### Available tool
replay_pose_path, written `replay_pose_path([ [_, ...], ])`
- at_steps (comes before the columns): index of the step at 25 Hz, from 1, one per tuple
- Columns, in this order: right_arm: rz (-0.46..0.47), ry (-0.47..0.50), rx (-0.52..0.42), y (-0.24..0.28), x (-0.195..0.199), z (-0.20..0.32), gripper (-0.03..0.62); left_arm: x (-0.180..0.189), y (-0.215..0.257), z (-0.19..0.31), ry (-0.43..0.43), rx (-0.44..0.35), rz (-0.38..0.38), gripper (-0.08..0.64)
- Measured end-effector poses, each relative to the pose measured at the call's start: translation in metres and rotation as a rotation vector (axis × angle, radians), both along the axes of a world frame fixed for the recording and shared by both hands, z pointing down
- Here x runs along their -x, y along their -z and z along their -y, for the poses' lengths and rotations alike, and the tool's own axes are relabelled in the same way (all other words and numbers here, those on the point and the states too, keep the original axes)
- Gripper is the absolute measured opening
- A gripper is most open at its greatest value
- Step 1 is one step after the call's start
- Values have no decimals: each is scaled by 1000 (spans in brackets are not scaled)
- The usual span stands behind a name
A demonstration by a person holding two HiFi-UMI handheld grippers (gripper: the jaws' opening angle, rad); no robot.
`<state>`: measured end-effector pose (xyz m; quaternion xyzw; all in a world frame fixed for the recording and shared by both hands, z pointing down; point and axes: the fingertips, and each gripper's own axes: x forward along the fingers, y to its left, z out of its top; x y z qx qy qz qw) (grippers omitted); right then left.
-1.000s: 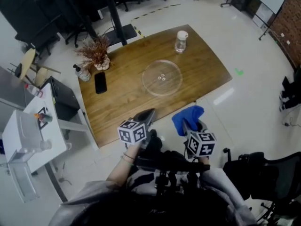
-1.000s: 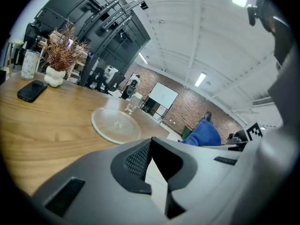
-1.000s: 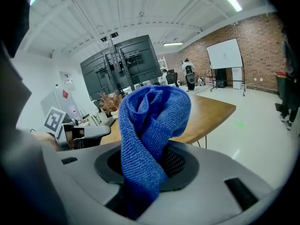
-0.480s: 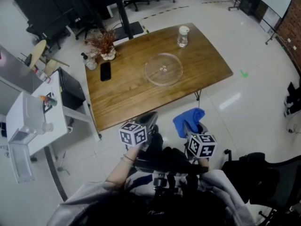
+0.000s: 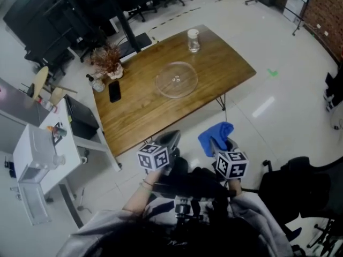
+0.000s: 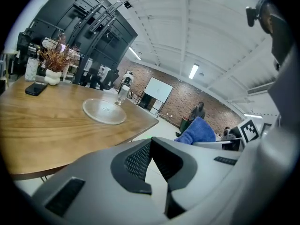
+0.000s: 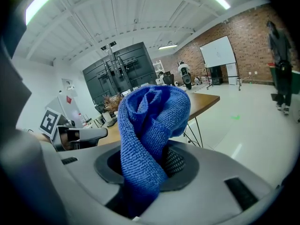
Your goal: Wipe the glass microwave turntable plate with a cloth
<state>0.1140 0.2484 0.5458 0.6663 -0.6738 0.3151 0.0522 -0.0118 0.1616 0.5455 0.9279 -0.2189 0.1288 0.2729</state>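
Note:
The round glass turntable plate [image 5: 176, 80] lies flat on the wooden table [image 5: 139, 111], towards its far right part; the left gripper view shows the plate [image 6: 104, 111] well ahead. Both grippers hover off the table's near edge, over the floor. My left gripper [image 5: 170, 138] is shut with nothing in it, its jaws meeting at the tip [image 6: 151, 142]. My right gripper [image 5: 215, 145] is shut on a bunched blue cloth [image 5: 215, 135], which stands up out of the jaws [image 7: 150, 125]. In the left gripper view the cloth [image 6: 199, 131] shows to the right.
On the table stand a glass jar [image 5: 193, 40] at the far edge, a black phone [image 5: 114, 91], a dried plant in a pot [image 5: 107, 63] and a small bottle [image 5: 95, 83]. A white cabinet [image 5: 37, 154] is at the left, an office chair [image 5: 300, 191] at the right.
The table and plate have shifted up and left in the head view and look slightly smaller. Both grippers keep their places low in the frame, the cloth still held.

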Motion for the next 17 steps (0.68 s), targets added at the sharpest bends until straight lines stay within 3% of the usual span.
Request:
replay_pose_path([
  [6,10,-49,-6,-1,-14,-10,149,-2,-8,-17,-53,10,11,2],
  [17,-26,1,-11,2,7,17,149,26,-4,5,-17,1,3,2],
])
